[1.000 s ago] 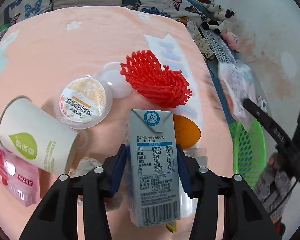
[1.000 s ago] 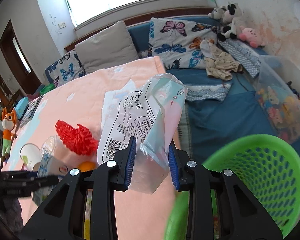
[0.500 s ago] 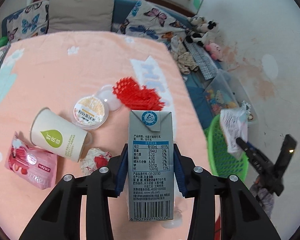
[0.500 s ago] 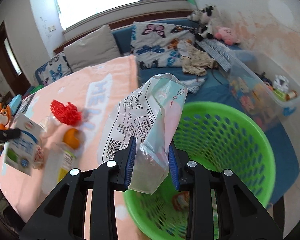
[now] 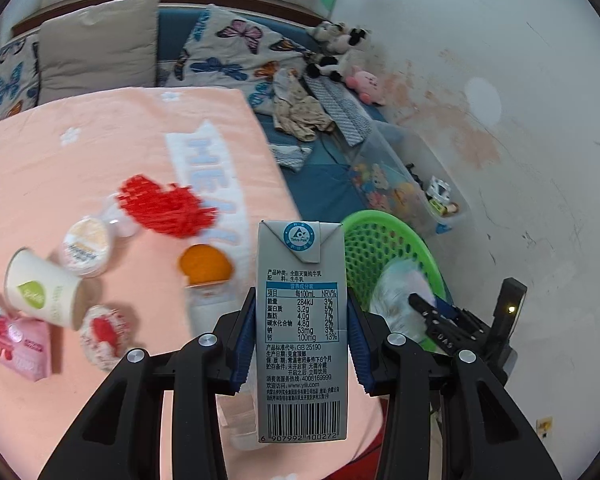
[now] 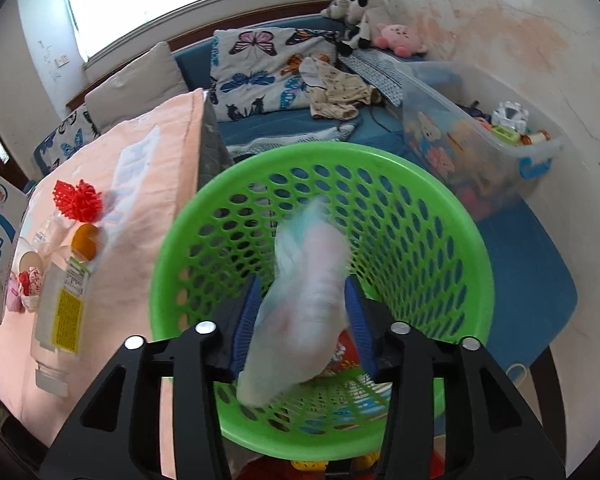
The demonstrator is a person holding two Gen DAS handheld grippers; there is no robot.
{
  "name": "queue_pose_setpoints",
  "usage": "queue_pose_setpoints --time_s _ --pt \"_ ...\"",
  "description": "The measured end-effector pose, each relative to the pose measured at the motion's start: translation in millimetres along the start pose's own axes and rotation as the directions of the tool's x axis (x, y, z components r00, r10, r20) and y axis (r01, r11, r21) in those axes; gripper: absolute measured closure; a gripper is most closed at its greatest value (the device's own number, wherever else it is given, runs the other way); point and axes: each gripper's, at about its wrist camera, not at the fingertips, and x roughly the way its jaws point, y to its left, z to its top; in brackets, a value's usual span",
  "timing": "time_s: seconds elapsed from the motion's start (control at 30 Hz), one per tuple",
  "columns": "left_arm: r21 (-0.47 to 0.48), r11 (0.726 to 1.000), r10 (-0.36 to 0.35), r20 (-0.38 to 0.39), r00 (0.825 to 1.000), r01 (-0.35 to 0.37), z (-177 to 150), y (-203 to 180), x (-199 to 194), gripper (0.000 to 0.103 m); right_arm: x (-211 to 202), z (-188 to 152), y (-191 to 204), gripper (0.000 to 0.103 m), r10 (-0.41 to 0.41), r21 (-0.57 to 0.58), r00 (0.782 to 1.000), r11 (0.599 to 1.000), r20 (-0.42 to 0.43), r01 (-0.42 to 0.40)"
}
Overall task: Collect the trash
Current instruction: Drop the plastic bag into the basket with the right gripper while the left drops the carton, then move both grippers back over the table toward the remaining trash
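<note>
Trash is split between both grippers: the left gripper [image 5: 302, 344] has its jaws clamped on an upright grey milk carton [image 5: 302, 332], held above the peach-covered surface [image 5: 100, 140]. The right gripper [image 6: 306, 324] hangs over the green basket [image 6: 452, 216], its jaws opening, with a blurred plastic bag [image 6: 304, 304] between them. On the surface lie a red foam net [image 5: 164, 206], a paper cup [image 5: 40, 294], a clear bottle [image 6: 60, 304] and a pink packet [image 5: 18, 340].

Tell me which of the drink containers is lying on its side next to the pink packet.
The white paper cup with the green leaf logo. It lies tipped over on the peach cloth beside the pink packet, while the milk carton is held upright in the left gripper.
</note>
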Motion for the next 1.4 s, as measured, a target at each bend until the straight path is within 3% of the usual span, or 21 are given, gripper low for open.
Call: queue_pose_setpoints --time_s 0.13,0.63,1.07,1.1,1.23,1.4 --pt "0.028 0.999 -0.023 -0.027 0.999 0.023 1.2 -21.1 14.0 0.063 -3.5 -2.5 -8.3 0.048 0.003 0.023 1.0 1.0 0.009 -0.004" --pt "0.144 0.986 -0.061 -0.142 0.988 0.082 1.4 -95.3 87.9 0.063 -42.9 -22.3 -28.8 0.039 -0.011 0.041 0.998 0.999 0.062 0.009" --pt "0.166 0.984 -0.042 -0.162 0.986 0.069 0.9 -116.1 140.0 0.062 -48.2 -33.6 -32.3 0.037 -0.007 0.042 0.998 0.999 0.067 0.005" --pt "0.16 0.984 -0.049 -0.163 0.985 0.076 1.0 -114.9 142.2 0.062 -47.8 -33.7 -32.6 0.037 -0.008 0.041 0.998 0.999 0.067 0.005" --pt "0.155 0.983 -0.073 -0.15 0.986 0.096 -1.2 -113.5 140.3 0.041 -47.6 -35.3 -33.1 0.037 -0.001 0.046 0.998 0.999 0.064 -0.002" --pt "0.177 0.981 -0.064 -0.117 0.991 0.085 -3.5 -108.9 122.6 0.039 -49.2 -36.8 -28.4 0.037 0.008 0.04 0.998 0.999 0.066 -0.011"
